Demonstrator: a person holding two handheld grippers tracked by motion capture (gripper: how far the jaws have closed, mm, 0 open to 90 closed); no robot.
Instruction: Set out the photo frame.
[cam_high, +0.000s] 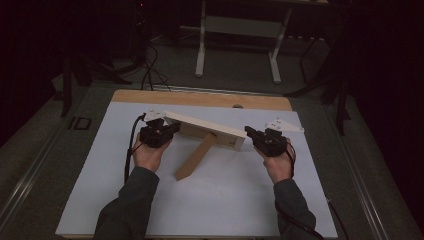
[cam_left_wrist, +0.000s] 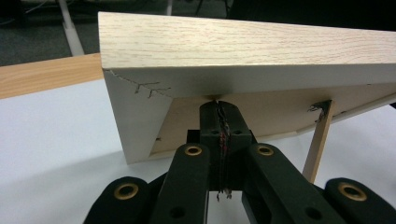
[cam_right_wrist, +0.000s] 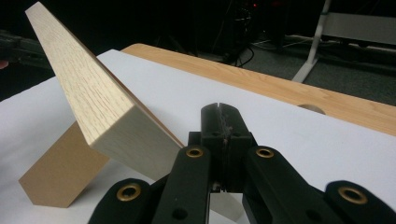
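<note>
Your dark grey-green sleeves (cam_high: 131, 200) reach the wrists. Each gripper is black: the left gripper (cam_high: 169, 131) and right gripper (cam_high: 250, 133) carry brass-ringed pivots (cam_left_wrist: 193, 150), grey three-cornered plates (cam_high: 283, 125) and trailing black cables (cam_high: 131, 145).

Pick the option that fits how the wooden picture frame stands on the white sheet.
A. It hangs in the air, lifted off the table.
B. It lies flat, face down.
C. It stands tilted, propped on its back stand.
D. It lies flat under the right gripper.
C: the picture frame stands tilted on the white sheet, with its back stand angled down to the sheet behind it.
</note>
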